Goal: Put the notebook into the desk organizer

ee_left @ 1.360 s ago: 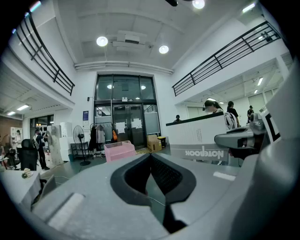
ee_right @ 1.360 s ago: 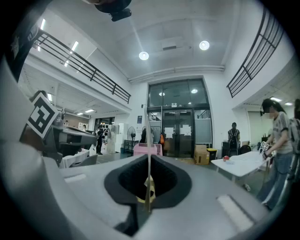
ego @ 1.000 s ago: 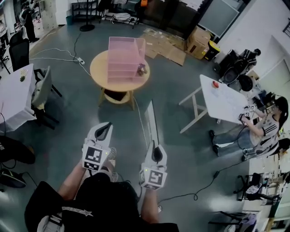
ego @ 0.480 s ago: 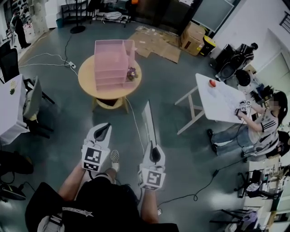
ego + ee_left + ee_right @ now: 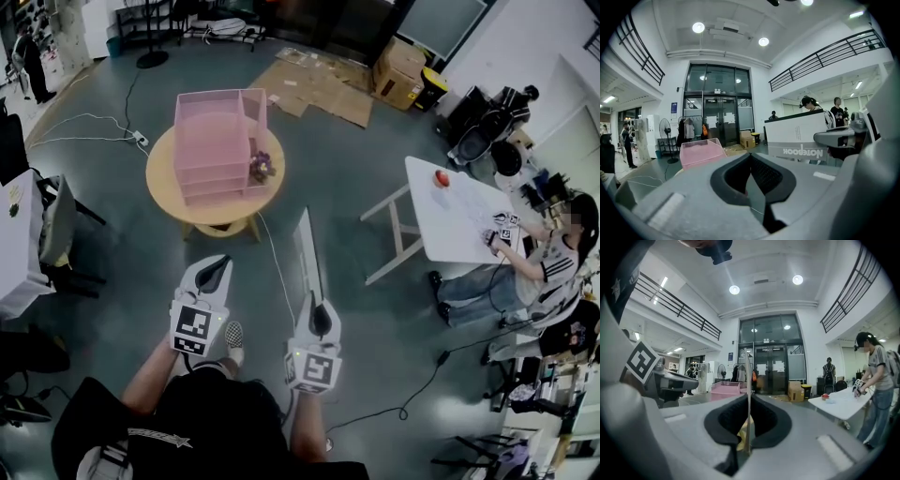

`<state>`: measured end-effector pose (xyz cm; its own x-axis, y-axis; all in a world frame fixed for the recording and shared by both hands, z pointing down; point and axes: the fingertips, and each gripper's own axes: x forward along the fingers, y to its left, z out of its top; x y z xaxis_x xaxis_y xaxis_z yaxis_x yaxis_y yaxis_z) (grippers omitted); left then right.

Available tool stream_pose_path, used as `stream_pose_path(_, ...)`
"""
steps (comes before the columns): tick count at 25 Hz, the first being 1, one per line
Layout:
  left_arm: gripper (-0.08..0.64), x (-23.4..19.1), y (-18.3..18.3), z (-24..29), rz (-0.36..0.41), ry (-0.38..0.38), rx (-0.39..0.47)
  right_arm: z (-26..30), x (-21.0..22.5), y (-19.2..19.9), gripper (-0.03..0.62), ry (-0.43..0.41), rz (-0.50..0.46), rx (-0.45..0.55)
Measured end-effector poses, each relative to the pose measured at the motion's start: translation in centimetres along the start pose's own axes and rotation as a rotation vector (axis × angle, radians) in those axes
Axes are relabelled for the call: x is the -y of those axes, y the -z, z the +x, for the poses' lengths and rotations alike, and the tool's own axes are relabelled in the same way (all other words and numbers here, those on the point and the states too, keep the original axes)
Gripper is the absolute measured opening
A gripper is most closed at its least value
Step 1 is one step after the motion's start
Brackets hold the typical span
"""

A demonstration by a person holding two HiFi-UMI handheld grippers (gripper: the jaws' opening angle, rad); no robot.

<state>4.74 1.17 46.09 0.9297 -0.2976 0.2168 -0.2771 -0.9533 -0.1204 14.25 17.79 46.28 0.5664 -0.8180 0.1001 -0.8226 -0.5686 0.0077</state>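
The pink desk organizer (image 5: 220, 141) stands on a round wooden table (image 5: 202, 214) ahead, well beyond both grippers. My right gripper (image 5: 317, 305) is shut on the lower edge of the white notebook (image 5: 307, 251), which stands upright and edge-on above the floor. In the right gripper view the notebook (image 5: 748, 380) is a thin vertical line between the pads, with the organizer (image 5: 725, 389) far off to the left. My left gripper (image 5: 217, 263) is shut with nothing in it. From the left gripper view the notebook's cover (image 5: 801, 136) shows at the right and the organizer (image 5: 698, 152) at the left.
A small dark object (image 5: 260, 167) sits on the round table beside the organizer. A white table (image 5: 459, 211) with a seated person (image 5: 553, 262) is at the right. Flattened cardboard (image 5: 328, 89) lies beyond, cables cross the floor, and a chair (image 5: 56, 220) stands at the left.
The round table and organizer have shifted left and a little lower in the head view. Both grippers keep the same pose, the right one still holding the notebook.
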Motion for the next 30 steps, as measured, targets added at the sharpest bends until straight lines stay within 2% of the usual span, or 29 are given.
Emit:
stream_pose_path(8,0.011,-2.7,0.0,4.5,-0.005,-0.013,-0.024,5.6,0.7,0.2,0.014,-0.023,0.011,-0.019)
stream_pose_path(18,0.011,-6.8,1.1,8.4,-0.029,-0.073,-0.051,12.3,0.5,0.7,0.014,-0.080,0.014,-0.032)
stream_pose_path(30,0.011,-11.7,2.2,8.0,-0.077,-0.177,-0.061,16.7,-2.7,0.1,0.014,-0.180,-0.009,-0.031)
